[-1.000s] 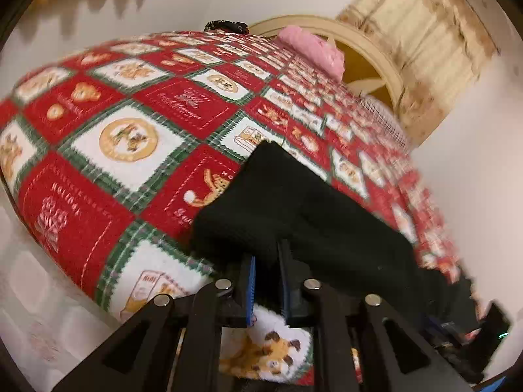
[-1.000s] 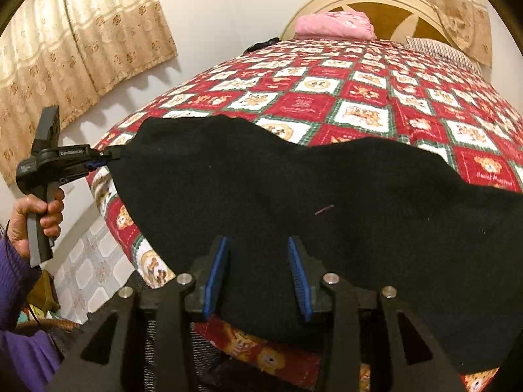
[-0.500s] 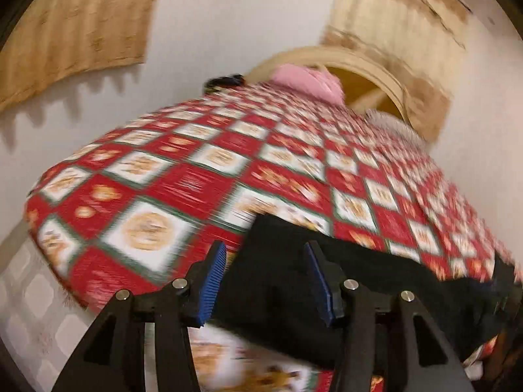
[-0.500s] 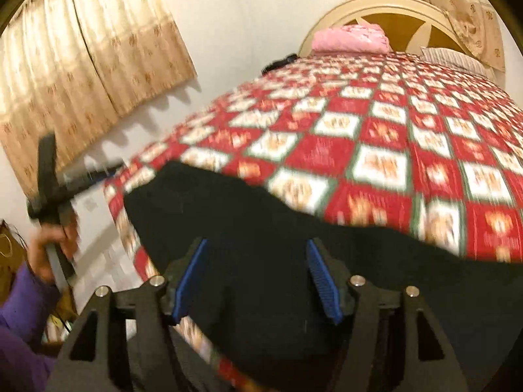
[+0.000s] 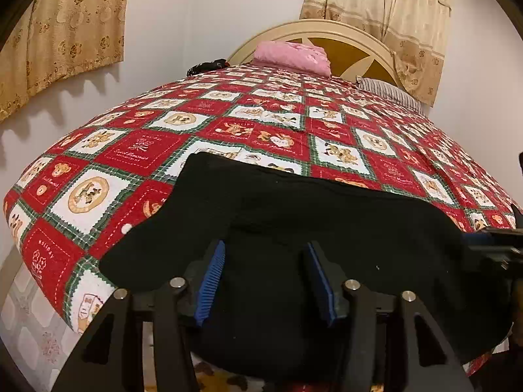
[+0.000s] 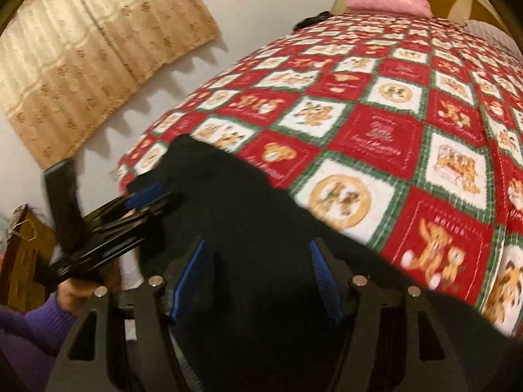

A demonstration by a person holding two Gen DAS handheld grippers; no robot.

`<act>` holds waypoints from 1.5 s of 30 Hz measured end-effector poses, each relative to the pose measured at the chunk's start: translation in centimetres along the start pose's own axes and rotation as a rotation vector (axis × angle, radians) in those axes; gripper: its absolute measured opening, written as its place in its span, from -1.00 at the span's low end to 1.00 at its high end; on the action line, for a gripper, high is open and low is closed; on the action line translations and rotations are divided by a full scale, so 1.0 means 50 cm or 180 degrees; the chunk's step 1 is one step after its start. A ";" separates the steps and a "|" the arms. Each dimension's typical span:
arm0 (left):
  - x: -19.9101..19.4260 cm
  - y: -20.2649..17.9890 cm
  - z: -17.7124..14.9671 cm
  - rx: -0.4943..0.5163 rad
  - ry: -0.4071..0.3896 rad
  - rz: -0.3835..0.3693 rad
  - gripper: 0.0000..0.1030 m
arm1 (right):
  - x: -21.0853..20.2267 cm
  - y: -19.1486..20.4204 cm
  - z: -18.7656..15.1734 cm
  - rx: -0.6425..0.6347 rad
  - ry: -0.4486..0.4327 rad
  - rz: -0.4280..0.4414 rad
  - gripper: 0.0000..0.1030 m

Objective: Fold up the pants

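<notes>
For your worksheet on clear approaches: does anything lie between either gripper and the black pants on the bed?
Nothing visible does. The left gripper and right gripper both stand open right over the black pants, which lie on the quilt.

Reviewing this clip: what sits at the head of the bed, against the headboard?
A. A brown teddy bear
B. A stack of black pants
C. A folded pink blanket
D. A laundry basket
C. In the left wrist view a folded pink blanket rests in front of the cream headboard, while the black pants lie at the near edge of the red patchwork bedspread.
</notes>
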State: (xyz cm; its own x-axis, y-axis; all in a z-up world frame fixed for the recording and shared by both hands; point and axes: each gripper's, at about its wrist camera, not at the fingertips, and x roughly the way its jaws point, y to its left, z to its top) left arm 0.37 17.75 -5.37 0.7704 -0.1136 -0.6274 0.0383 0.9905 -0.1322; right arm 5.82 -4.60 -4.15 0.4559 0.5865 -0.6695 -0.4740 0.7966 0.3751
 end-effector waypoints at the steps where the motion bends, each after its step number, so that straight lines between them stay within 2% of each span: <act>1: 0.002 -0.007 0.000 0.0034 -0.0006 0.0005 0.20 | -0.002 0.005 -0.005 0.0008 0.0022 0.0093 0.34; 4: 0.011 -0.032 -0.003 0.0183 -0.0006 0.0097 0.40 | 0.016 0.005 -0.008 0.0077 0.0172 0.0404 0.48; 5: 0.014 -0.038 -0.003 0.0208 -0.0011 0.0131 0.44 | 0.023 0.004 -0.003 0.0078 0.0190 0.0421 0.52; 8: 0.015 -0.037 -0.003 0.0158 -0.0026 0.0135 0.47 | 0.048 -0.011 0.033 0.0164 0.0096 0.0314 0.52; 11: 0.015 -0.035 -0.002 0.0162 -0.0014 0.0107 0.47 | 0.077 -0.033 0.056 0.0561 0.0139 0.0657 0.56; 13: 0.015 -0.034 -0.002 0.0165 -0.0010 0.0087 0.47 | 0.084 -0.023 0.058 0.0500 0.0153 0.0726 0.75; 15: 0.015 -0.035 -0.003 0.0148 -0.0019 0.0078 0.49 | 0.083 -0.016 0.059 0.0426 0.0178 0.0757 0.81; 20: 0.021 -0.048 -0.007 0.0222 -0.0014 0.0138 0.56 | 0.096 -0.045 0.088 0.0631 0.0043 0.0763 0.82; 22: 0.020 -0.043 -0.006 0.0194 0.0008 0.0099 0.56 | 0.091 -0.066 0.105 0.0615 -0.0104 0.0572 0.60; 24: 0.019 -0.041 -0.006 0.0208 0.0004 0.0068 0.56 | 0.068 -0.091 0.117 0.0573 -0.0321 0.0174 0.29; 25: 0.018 -0.041 -0.008 0.0222 -0.0002 0.0066 0.56 | 0.055 -0.112 0.126 0.0600 -0.0405 -0.0040 0.29; 26: 0.018 -0.042 -0.009 0.0236 -0.0009 0.0067 0.56 | 0.043 -0.138 0.133 0.0726 -0.0437 -0.0084 0.29; 28: 0.017 -0.042 -0.010 0.0237 -0.0017 0.0071 0.56 | -0.002 -0.189 0.132 0.1047 -0.0564 0.0043 0.29; 30: 0.017 -0.043 -0.011 0.0241 -0.0033 0.0076 0.57 | -0.033 -0.185 0.124 0.0996 -0.0622 0.0026 0.29; 32: 0.016 -0.045 -0.012 0.0246 -0.0039 0.0087 0.57 | -0.042 -0.145 0.113 0.0718 -0.0480 -0.0198 0.00; 33: 0.016 -0.045 -0.012 0.0239 -0.0040 0.0090 0.57 | -0.038 -0.128 0.109 0.0611 -0.0416 -0.0234 -0.27; 34: 0.016 -0.045 -0.012 0.0233 -0.0041 0.0094 0.57 | -0.028 -0.103 0.102 0.0478 -0.0328 -0.0212 -0.37; 36: 0.017 -0.048 -0.012 0.0238 -0.0043 0.0115 0.58 | -0.006 -0.057 0.088 0.0223 -0.0189 -0.0113 -0.41; 39: 0.017 -0.046 -0.009 0.0233 -0.0014 0.0104 0.58 | 0.042 -0.011 0.088 0.0008 -0.0111 -0.0261 -0.40; 41: 0.016 -0.045 -0.009 0.0235 -0.0006 0.0082 0.58 | 0.051 -0.028 0.095 0.0121 -0.0152 -0.0337 -0.38; 44: 0.015 -0.045 -0.012 0.0234 -0.0024 0.0078 0.58 | 0.037 -0.088 0.098 0.0374 -0.0236 -0.0604 -0.27; 45: 0.015 -0.046 -0.012 0.0234 -0.0030 0.0085 0.58 | 0.034 -0.103 0.097 0.0425 -0.0204 -0.0590 -0.27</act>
State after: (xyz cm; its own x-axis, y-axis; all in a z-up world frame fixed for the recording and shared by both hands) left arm 0.46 15.34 -6.02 0.7776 -0.0865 -0.6228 0.0639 0.9962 -0.0586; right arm 12.69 -7.00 -4.11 0.5747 0.4331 -0.6944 -0.2758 0.9014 0.3338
